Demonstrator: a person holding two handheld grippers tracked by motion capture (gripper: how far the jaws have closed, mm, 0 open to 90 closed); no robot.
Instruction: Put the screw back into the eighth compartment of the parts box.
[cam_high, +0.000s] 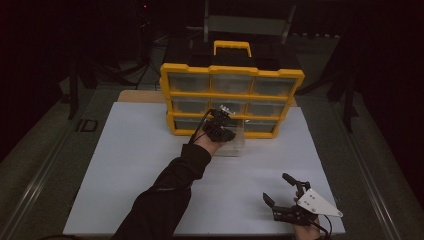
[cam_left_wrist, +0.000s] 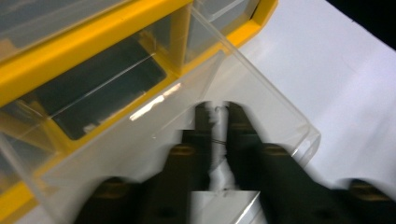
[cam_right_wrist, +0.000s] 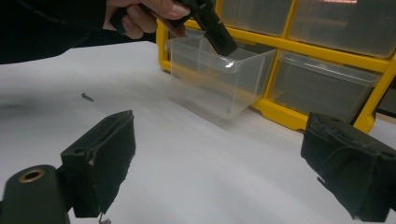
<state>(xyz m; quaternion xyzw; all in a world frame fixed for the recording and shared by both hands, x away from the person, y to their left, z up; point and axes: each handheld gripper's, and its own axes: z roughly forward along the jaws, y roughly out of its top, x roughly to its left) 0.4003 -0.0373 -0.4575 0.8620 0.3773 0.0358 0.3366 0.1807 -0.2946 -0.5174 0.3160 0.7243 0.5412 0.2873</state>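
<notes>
Centre of the high view, the left gripper (cam_high: 220, 131) is up against the yellow plastic drawer cabinet with clear fronts (cam_high: 231, 99), right at its bottom row, and it has the clear plastic drawer (cam_high: 234, 145) pulled out onto the white table sheet (cam_high: 125, 170). In the left gripper view the two black jaws come up the middle of the frame nearly together, just a sliver of gap, and they are pinched on the near wall of that clear drawer (cam_left_wrist: 261, 107), whose corner juts to the right over the white sheet while the yellow frame runs across the upper left. The right gripper view shows it from the side: upper centre, the left gripper (cam_right_wrist: 219, 35) bites down on the rim of the drawer (cam_right_wrist: 219, 79), which is drawn well out of the cabinet (cam_right_wrist: 327, 56), its front end over the sheet. At left of that frame, a small dark screw (cam_right_wrist: 87, 97) lies alone on the white. The right gripper (cam_high: 287, 192) sits low at the bottom right of the high view, jaws spread wide with nothing between them, well apart from the drawer.
</notes>
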